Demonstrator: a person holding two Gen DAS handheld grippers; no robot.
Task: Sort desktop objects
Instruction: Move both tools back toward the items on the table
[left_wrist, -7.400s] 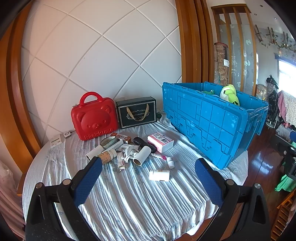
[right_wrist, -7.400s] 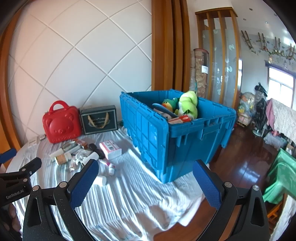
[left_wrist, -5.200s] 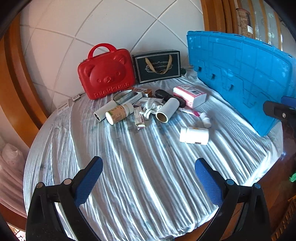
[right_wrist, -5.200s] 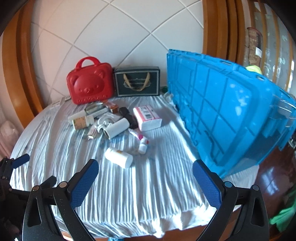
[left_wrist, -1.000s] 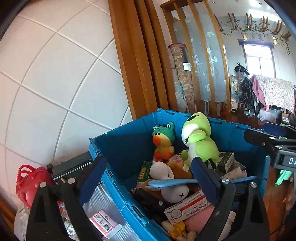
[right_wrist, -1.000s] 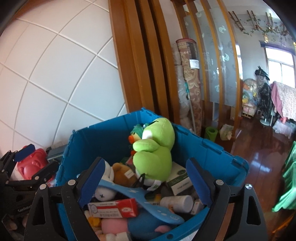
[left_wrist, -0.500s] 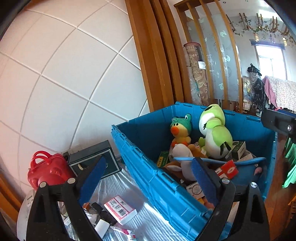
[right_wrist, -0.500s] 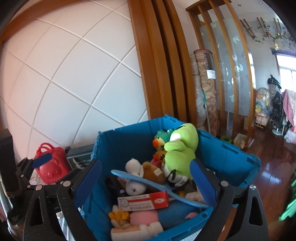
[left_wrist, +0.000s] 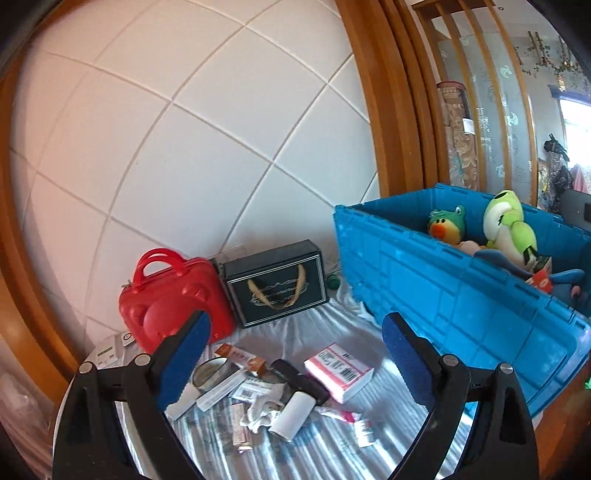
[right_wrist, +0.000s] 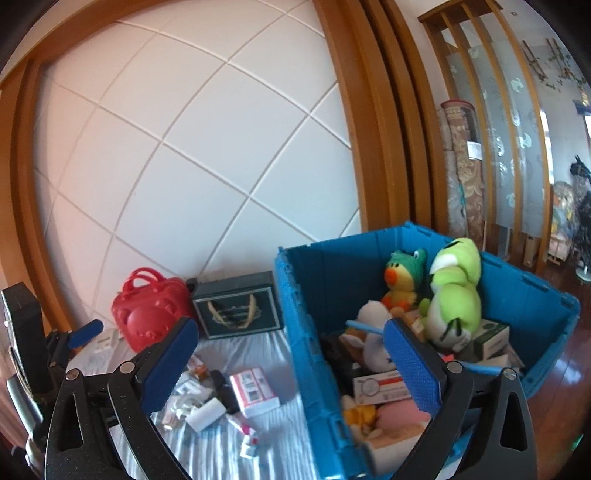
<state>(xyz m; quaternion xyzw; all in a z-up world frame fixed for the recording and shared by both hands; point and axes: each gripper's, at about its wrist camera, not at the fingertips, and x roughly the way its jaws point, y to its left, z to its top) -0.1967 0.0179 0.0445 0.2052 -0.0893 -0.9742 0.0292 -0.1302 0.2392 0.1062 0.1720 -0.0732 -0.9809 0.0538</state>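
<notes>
A white quilted wall panel framed in wood is seen behind a round desk (left_wrist: 332, 454) covered with a striped cloth. In the left wrist view, the left gripper (left_wrist: 295, 354) is held above the clutter with its jaws released and nothing between them. Below it a heap of small things is spread: a pink-and-white box (left_wrist: 338, 371), a white roll (left_wrist: 291, 410), a black case (left_wrist: 301, 380) and a small tube (left_wrist: 341, 415). A red bear suitcase (left_wrist: 166, 302) and a dark gift box (left_wrist: 275, 282) are stood against the wall, and the blue crate (left_wrist: 443, 295) is set to the right, just beside the heap.

In the right wrist view, the same wall and desk are seen from nearer the crate. The right gripper (right_wrist: 290, 363) is held over the crate's near corner; its jaws have just been opening and nothing is seen between them. Inside the crate a green frog plush (right_wrist: 452, 291), a duck plush (right_wrist: 402, 280) and boxes are piled almost to the rim.

The sorting is judged unfinished, since the small things are left on the desk. Because they lie touching and overlapping, a neighbour could be dragged along or knocked off the edge by a careless pick. With the crate so full, a further item dropped in could roll back out.
</notes>
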